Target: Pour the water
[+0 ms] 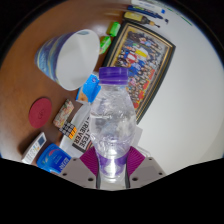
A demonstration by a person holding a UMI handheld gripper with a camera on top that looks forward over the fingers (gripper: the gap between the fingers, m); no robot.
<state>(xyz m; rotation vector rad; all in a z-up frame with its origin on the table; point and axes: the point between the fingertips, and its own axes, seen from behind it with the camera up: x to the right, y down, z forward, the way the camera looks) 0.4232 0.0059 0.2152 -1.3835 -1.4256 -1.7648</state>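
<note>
Only 1 view given, mounted on the gripper (112, 165); aimed forward and steeply downward along its fingers, held close above the table (185, 85).

A bottle (111, 125) stands between the fingers (90, 160), a bowl (68, 56) beyond to its left

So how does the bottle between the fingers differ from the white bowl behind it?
The bottle is clear plastic, tall and narrow; the white bowl is opaque, wide and squat. The bottle is closed by a purple cap, held upright by the fingers; the bowl is open-topped, resting on the table.
</note>
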